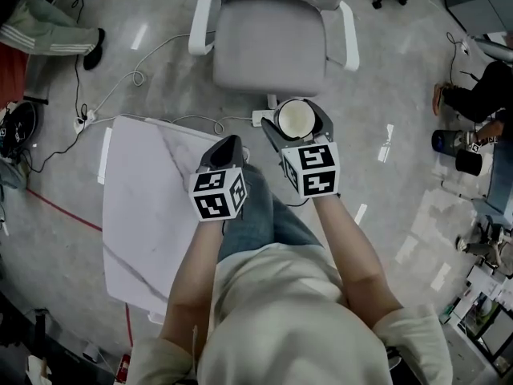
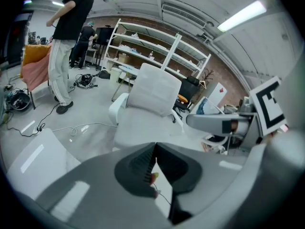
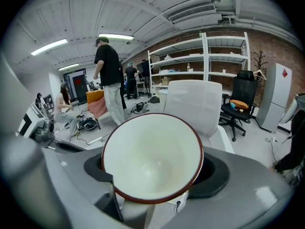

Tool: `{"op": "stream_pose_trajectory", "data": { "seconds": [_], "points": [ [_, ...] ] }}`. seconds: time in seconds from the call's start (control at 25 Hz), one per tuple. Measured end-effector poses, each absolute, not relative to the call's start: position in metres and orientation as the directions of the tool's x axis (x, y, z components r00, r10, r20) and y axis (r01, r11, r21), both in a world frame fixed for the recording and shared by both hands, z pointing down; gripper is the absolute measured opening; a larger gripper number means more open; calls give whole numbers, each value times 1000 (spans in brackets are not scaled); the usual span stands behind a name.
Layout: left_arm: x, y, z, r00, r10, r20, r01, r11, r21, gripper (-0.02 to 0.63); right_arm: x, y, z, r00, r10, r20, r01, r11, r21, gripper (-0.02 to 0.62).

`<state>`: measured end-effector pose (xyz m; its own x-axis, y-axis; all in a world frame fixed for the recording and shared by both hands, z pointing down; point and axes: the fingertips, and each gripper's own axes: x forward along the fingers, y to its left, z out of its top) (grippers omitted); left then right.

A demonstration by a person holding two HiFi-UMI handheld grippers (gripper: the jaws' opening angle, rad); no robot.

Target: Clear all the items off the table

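Observation:
A white bowl (image 1: 293, 117) with a dark red rim sits between the jaws of my right gripper (image 1: 297, 128), which is shut on it, over the floor just in front of the chair. In the right gripper view the bowl (image 3: 152, 163) fills the middle and its inside is empty; the right gripper (image 3: 155, 200) clamps it low down. My left gripper (image 1: 231, 143) hangs beside it over the right edge of the white marble table (image 1: 148, 215), jaws shut with nothing in them. The left gripper (image 2: 154, 151) points toward the chair.
A grey office chair (image 1: 269, 42) with white armrests stands straight ahead. Cables (image 1: 120, 87) and a power strip (image 1: 258, 119) lie on the floor. A standing person's foot (image 1: 94, 48) shows at the top left, another person (image 1: 481, 95) sits at the right, near dark cans (image 1: 457, 151).

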<state>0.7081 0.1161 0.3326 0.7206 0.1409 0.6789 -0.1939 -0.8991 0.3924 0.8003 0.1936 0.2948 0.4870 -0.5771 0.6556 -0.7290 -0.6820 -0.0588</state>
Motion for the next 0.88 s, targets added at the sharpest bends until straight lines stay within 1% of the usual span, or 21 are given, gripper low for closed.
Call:
{"op": "stream_pose_trajectory", "data": {
  "seconds": [0.4,0.72,0.88],
  "points": [
    [745,118,339,707,177,684,-157,-905,396,9,833,207,319,498,-532,685,-676,-733,-78,414],
    [790,102,362,679,201,706,-151,-903,403,9,896,180,335,505,-522,687,-664,-744,-77,414],
    [813,90,380,665,201,719,-172,-896,409,9,927,164,352,501,-520,691,-667,-742,-75,414]
  ]
}}
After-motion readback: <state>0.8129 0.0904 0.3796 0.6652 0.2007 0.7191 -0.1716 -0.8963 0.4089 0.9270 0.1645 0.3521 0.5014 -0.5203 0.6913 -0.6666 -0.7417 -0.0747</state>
